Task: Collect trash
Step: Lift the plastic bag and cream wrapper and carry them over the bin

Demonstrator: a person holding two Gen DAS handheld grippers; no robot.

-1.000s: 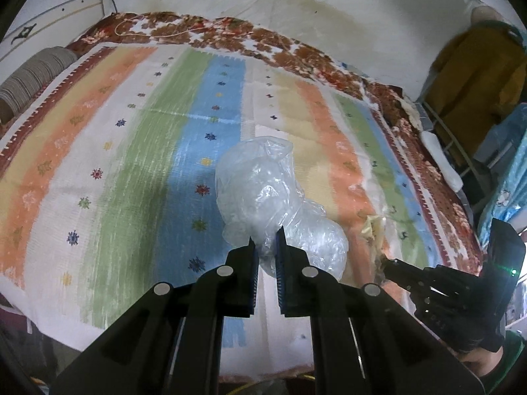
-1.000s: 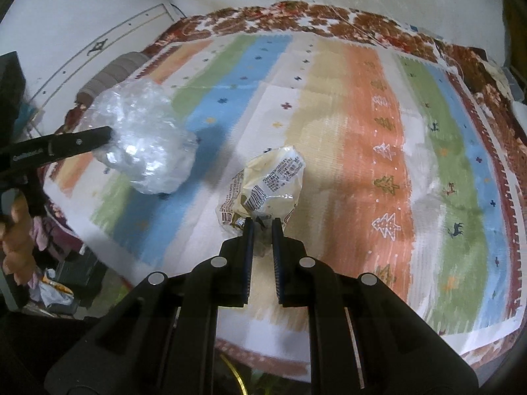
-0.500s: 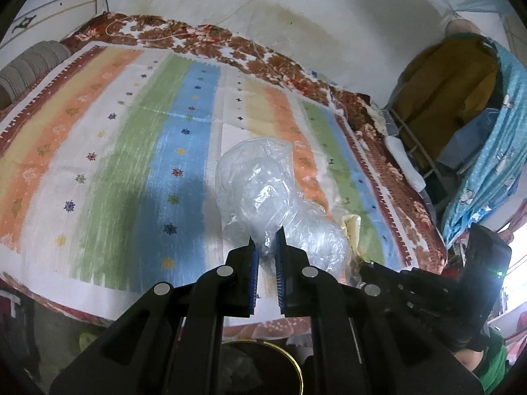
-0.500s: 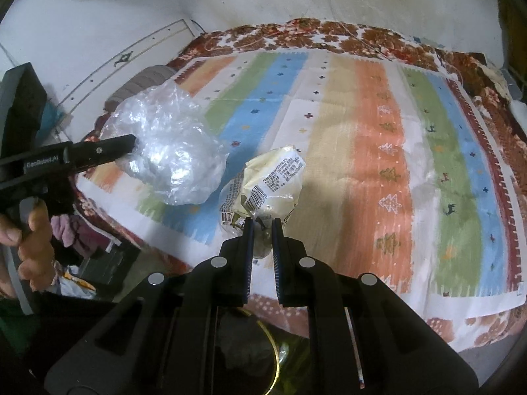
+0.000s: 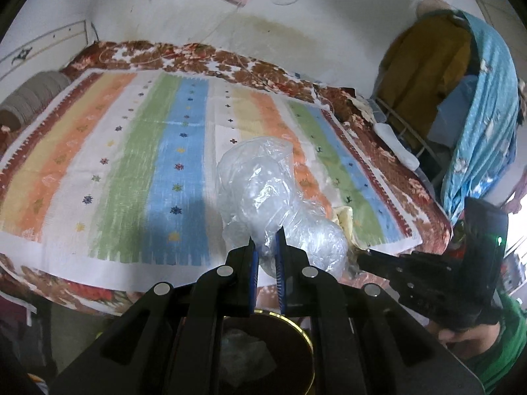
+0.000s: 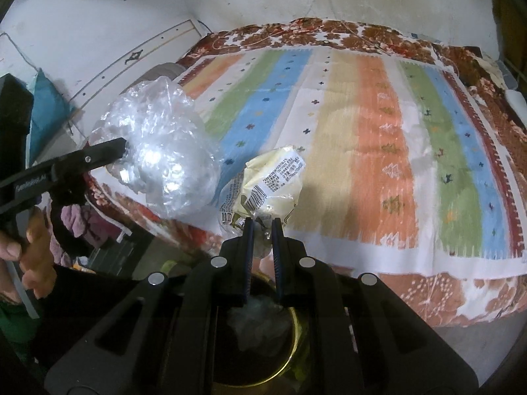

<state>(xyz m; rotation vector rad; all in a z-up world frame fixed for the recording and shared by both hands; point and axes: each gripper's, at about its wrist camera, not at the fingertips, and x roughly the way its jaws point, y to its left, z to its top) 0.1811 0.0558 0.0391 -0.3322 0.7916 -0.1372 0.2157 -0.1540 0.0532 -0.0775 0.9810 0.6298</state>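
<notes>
Your left tool (image 5: 266, 247) pinches the crumpled clear plastic bag (image 5: 273, 200); your right tool (image 6: 262, 234) pinches the yellow printed wrapper (image 6: 270, 184), both above the gold-rimmed dark bin (image 6: 290, 349) beside the bed's near edge. Release off-centre and light plastic may drift past the rim.

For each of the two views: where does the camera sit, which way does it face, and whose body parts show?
Left wrist: behind the left tool, facing the striped blanket; it grips the clear plastic bag; right tool at right.
Right wrist: behind the right tool, which grips the yellow wrapper; left hand visible.
Shared: blanket, bag, gold-rimmed bin below.
</notes>
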